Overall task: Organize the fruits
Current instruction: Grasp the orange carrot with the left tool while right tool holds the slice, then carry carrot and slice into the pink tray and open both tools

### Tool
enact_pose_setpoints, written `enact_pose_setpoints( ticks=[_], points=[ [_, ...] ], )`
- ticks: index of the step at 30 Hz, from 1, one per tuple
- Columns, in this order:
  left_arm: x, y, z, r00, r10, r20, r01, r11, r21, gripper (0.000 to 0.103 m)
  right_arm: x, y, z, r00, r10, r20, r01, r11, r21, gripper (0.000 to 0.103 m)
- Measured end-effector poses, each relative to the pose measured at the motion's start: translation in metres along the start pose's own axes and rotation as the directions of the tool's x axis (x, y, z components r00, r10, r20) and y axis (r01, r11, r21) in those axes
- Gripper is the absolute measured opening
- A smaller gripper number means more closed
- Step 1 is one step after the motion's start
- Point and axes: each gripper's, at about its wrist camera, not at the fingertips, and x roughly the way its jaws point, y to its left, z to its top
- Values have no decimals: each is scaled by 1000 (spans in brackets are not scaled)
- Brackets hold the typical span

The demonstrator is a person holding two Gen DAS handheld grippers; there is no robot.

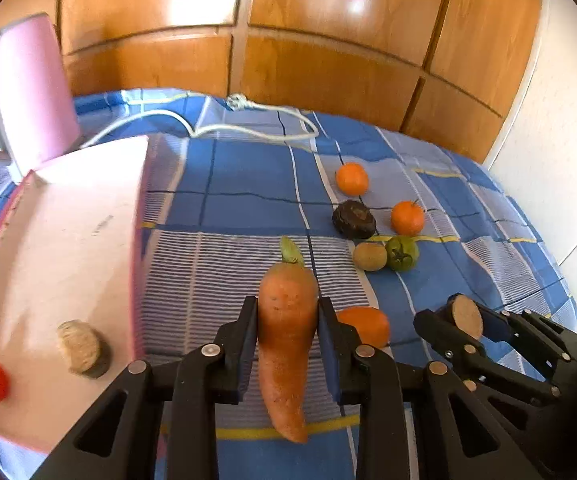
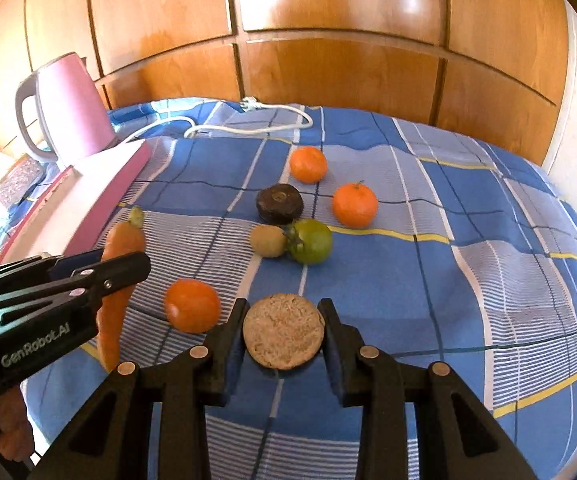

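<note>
Currently we hold a carrot (image 1: 286,344) clamped in our left gripper (image 1: 287,320) above the blue checked bedspread (image 1: 248,200), beside the pink tray (image 1: 68,260), and a brown disc (image 2: 283,332) in our right gripper (image 2: 284,334); either, gripped narrowly, could slip.

A tall wooden wardrobe (image 2: 328,40) with glossy brown panels fills the back of the room, bright daylight shines on its doors, a white wall (image 1: 560,160) stands at the right, and a bed with a blue checked blanket (image 2: 448,280) is in front.
</note>
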Motion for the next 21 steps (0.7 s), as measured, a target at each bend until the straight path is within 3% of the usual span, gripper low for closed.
enact_pose_setpoints(
  ticks=[6,12,21],
  points=[
    [-32,18,-3,997,59,53,-57,997,-47,29,-10,18,7,999,30,20,-29,998,-48,35],
    [-55,47,-7,987,129,97,-119,987,-104,29,-9,46,16,992,125,-12,-125,988,-92,35],
    [-83,79,-10,985,103,136,-75,977,-199,29,-1,97,31,977,205,-64,-214,955,-205,35]
  ],
)
